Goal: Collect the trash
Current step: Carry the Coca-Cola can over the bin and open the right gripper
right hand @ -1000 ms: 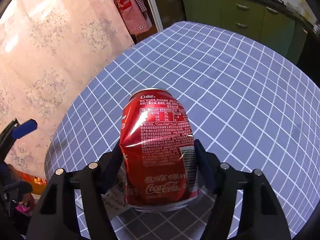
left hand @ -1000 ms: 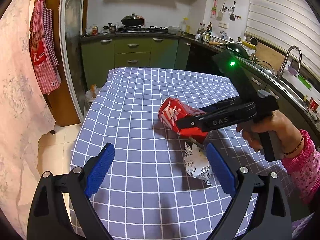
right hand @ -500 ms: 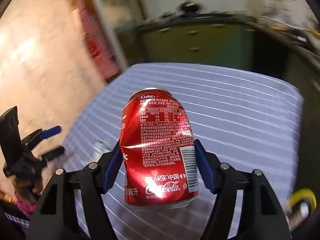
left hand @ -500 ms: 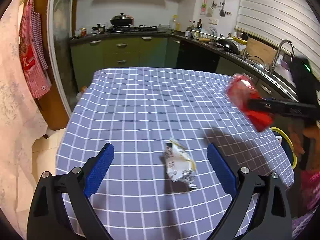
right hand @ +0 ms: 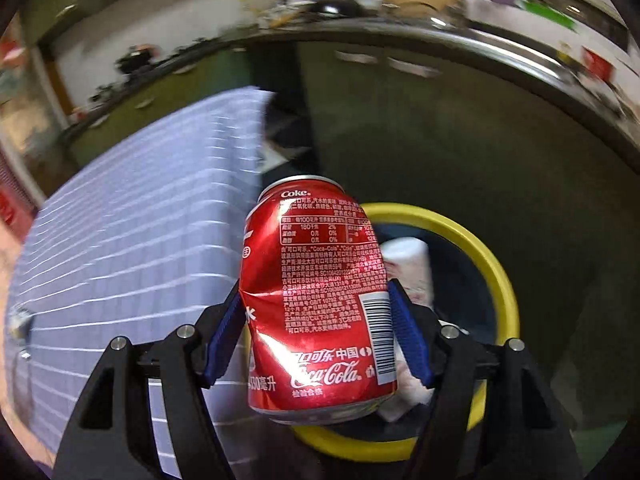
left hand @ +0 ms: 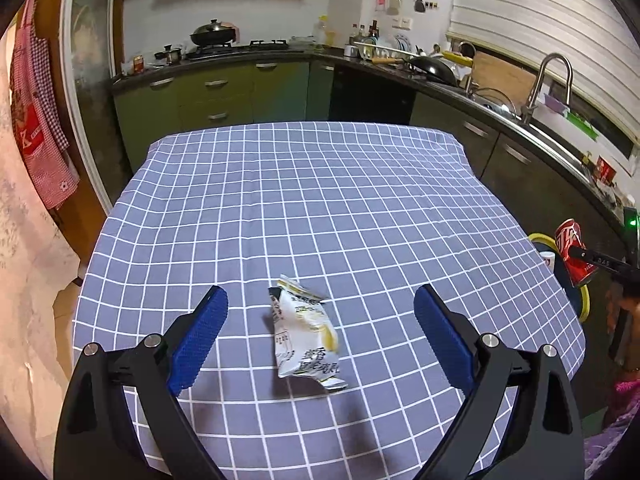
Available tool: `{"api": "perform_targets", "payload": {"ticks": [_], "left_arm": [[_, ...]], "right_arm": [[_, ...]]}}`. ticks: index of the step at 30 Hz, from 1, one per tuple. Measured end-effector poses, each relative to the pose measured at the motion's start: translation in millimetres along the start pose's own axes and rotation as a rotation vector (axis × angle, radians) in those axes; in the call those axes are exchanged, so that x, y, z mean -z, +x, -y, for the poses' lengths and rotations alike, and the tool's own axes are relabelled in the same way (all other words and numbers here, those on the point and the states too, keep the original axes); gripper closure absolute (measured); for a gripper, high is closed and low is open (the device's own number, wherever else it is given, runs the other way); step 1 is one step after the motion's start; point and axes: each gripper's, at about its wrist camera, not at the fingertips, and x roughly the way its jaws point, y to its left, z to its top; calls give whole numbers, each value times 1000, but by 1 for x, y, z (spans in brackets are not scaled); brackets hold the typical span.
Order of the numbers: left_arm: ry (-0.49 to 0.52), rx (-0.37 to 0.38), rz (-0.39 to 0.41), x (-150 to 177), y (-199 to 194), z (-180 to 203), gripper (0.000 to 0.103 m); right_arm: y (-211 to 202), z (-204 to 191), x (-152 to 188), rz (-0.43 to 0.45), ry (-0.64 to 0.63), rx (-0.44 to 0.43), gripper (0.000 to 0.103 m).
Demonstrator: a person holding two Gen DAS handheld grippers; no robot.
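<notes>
1. Can point(right hand: 320, 300) clamped in right gripper point(right hand: 320, 340) jaws, above yellow-rimmed bin point(right hand: 496, 280); not yet dropped.
2. Wrapper point(left hand: 306, 336) left on desk point(left hand: 320, 200), between wide-apart left gripper point(left hand: 320, 332) jaws.

I count two tools: my left tool point(left hand: 320, 328) and my right tool point(right hand: 318, 336). One can point(right hand: 318, 300), red. One wrapper point(left hand: 306, 336), white, on the counter point(left hand: 320, 200). One bin point(right hand: 496, 276), yellow-rimmed, with one white cup point(right hand: 408, 264) inside it. One checked cloth covers the counter. On the far worktop I count two pans point(left hand: 212, 34) and one tap point(left hand: 548, 80); smaller items there are too crowded to count.
</notes>
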Motion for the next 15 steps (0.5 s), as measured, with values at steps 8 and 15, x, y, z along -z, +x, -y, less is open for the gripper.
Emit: {"api": "perform_targets", "payload": {"ticks": [8, 15], "left_arm": [[14, -16, -13, -4, 4, 6, 9], [18, -46, -44, -5, 18, 4, 7]], "right_arm": [[8, 29, 8, 34, 51, 138, 32], [-6, 15, 6, 81, 27, 95, 30]]}}
